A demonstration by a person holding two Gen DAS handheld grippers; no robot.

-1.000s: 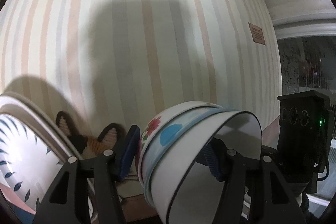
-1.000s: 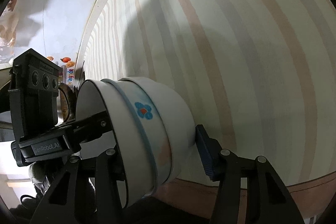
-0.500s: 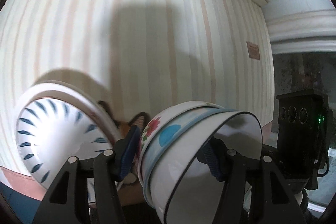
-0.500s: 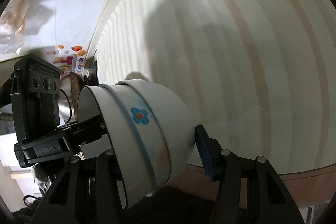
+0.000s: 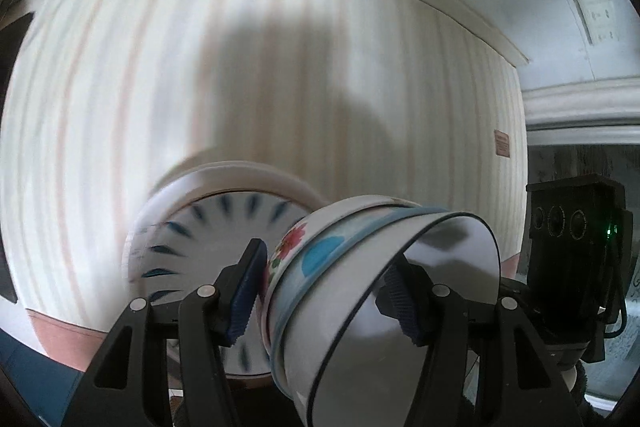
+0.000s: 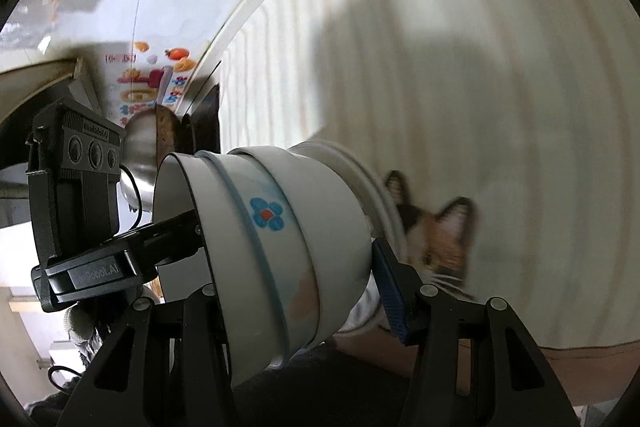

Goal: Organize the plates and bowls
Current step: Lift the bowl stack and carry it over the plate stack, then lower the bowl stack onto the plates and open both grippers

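Observation:
A nested stack of white bowls (image 5: 316, 259), painted with a red flower and blue dots, hangs tilted on its side between both grippers. My left gripper (image 5: 324, 291) is shut on the stack, one pad against the base and the other finger inside the mouth. My right gripper (image 6: 300, 299) grips the same bowl stack (image 6: 268, 215) from the other side, its blue pad on the base. Just behind the bowls lies a stack of white plates (image 5: 208, 227) with blue leaf marks; their rims (image 6: 360, 171) show past the bowls.
A pale striped tablecloth (image 5: 280, 67) covers the surface below, with a printed cat face (image 6: 440, 239) on it. A metal pot (image 6: 140, 143) and a colourful poster (image 6: 148, 79) are at the left. A wall socket (image 5: 596, 3) and a window frame (image 5: 580, 99) are at the right.
Both grippers have moved together with the bowls held between them. The plate stack has slid from the left edge to the middle of the left view; the cat print has come into the right view.

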